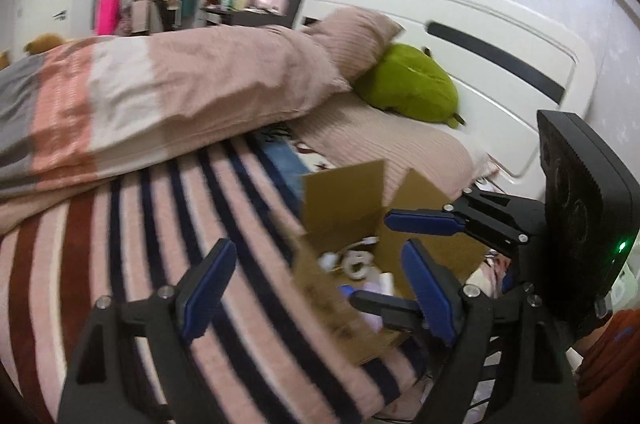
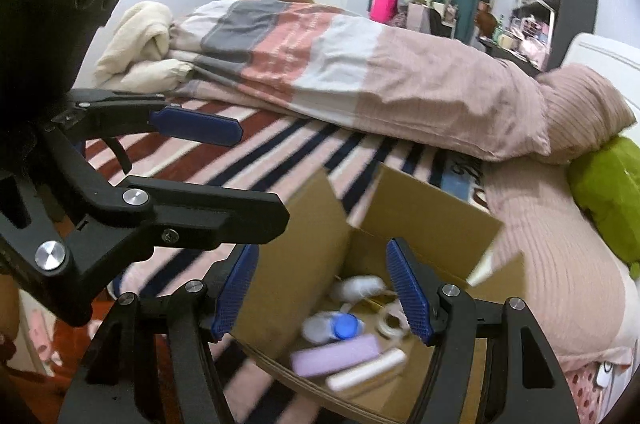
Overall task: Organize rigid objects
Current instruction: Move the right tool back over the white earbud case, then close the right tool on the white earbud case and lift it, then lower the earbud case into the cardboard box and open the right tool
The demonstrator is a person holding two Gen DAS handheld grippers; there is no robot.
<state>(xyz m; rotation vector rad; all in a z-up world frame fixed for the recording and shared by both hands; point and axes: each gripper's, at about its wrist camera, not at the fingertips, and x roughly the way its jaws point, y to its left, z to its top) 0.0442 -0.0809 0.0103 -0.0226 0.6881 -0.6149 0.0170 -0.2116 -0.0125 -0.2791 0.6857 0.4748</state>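
Two grippers, left gripper (image 1: 316, 288) and right gripper (image 2: 324, 290), both released and empty, hover over the corrugated cardboard box (image 2: 420, 220) on the striped blanket (image 2: 280, 143); inside the box lie a smooth lilac case (image 2: 336, 358), blue-capped bottle (image 2: 334, 328) and tape roll (image 2: 392, 322); any descent should clear the upright flaps
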